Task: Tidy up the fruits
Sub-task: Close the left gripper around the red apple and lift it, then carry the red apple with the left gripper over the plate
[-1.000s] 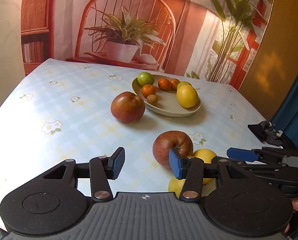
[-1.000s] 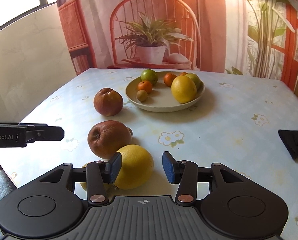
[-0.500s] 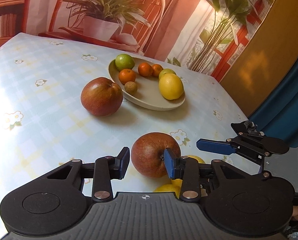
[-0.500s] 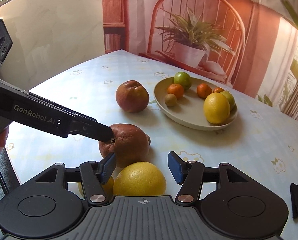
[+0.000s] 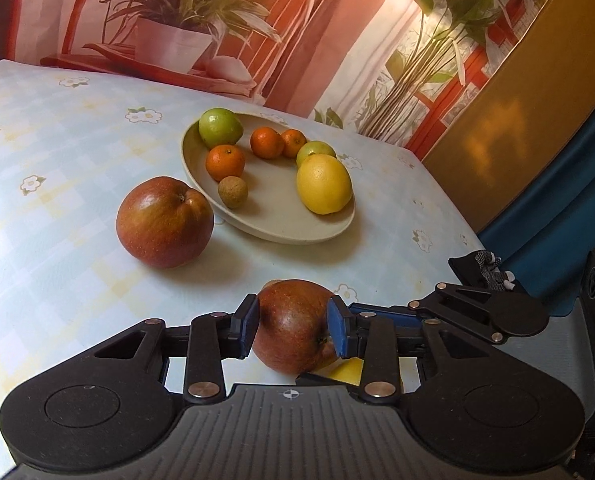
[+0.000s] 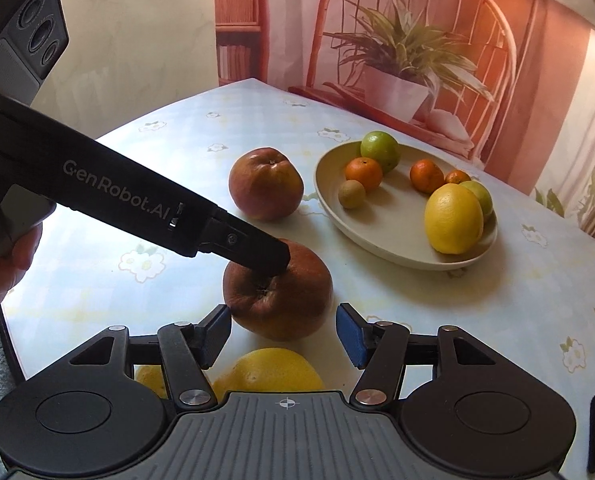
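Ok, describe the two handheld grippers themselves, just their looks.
Both are matte black plastic with a ribbed grey top plate bearing a crosshair mark, silver pivot rivets and blue pads on the fingers. The left gripper has white "GenRobot.AI" lettering on its side and a lens cluster at the rear. The right gripper matches it. No sleeves or cables show.

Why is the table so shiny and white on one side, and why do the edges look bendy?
Left wrist view: strong light washes the tablecloth white at its left edge, and the far apple casts a soft shadow rightward. Right wrist view: glare whitens the cloth left of the near apple; the fisheye lens curves the table edge. Both views look sharp.
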